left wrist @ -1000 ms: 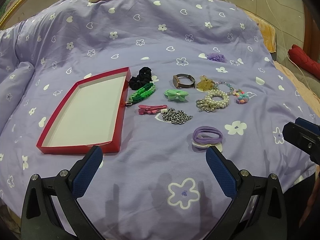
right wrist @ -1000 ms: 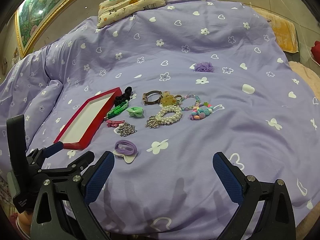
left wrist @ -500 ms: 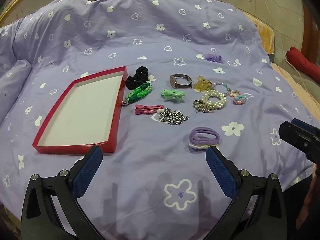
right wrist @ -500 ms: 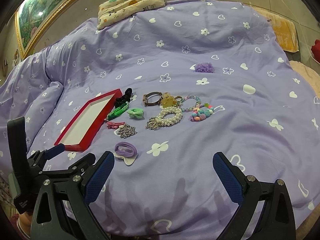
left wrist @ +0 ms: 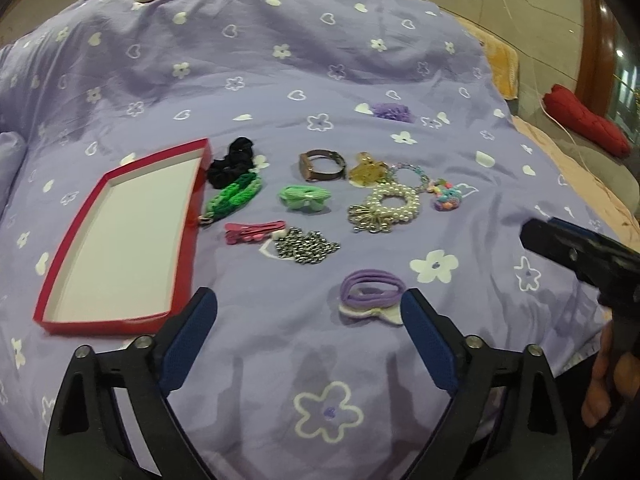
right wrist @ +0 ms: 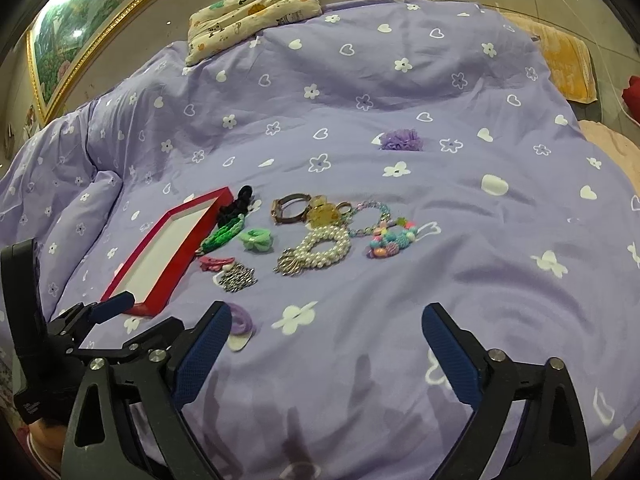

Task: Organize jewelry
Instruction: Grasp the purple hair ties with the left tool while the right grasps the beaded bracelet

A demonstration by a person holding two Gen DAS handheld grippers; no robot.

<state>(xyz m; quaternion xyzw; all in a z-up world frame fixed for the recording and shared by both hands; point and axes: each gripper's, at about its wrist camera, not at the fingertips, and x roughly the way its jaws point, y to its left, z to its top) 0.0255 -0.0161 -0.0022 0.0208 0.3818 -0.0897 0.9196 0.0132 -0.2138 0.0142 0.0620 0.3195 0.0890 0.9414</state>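
An empty red tray point(left wrist: 188, 216) with a white floor lies on the purple bedspread; it also shows in the right wrist view point(right wrist: 182, 258). To its right lie several pieces: a black scrunchie point(left wrist: 232, 162), a green chain point(left wrist: 234, 198), pink clips point(left wrist: 252, 232), a silver chain point(left wrist: 306, 246), a green bow point(left wrist: 305, 197), a watch point(left wrist: 322, 165), a pearl bracelet point(left wrist: 390, 206) and purple hair ties point(left wrist: 370, 292). My left gripper point(left wrist: 308, 320) is open, just short of the hair ties. My right gripper point(right wrist: 326, 328) is open and empty, nearer the bed's front.
A purple flower scrunchie point(right wrist: 402, 139) lies apart, farther back. A patterned pillow point(right wrist: 252, 4) sits at the bed's far edge. A beaded colourful bracelet point(right wrist: 390, 236) lies right of the pearls. A red cushion point(left wrist: 584, 124) is off the bed at right.
My left gripper has moved forward toward the jewelry; the purple hair ties now lie just ahead of its right finger. The right gripper has edged forward a little.
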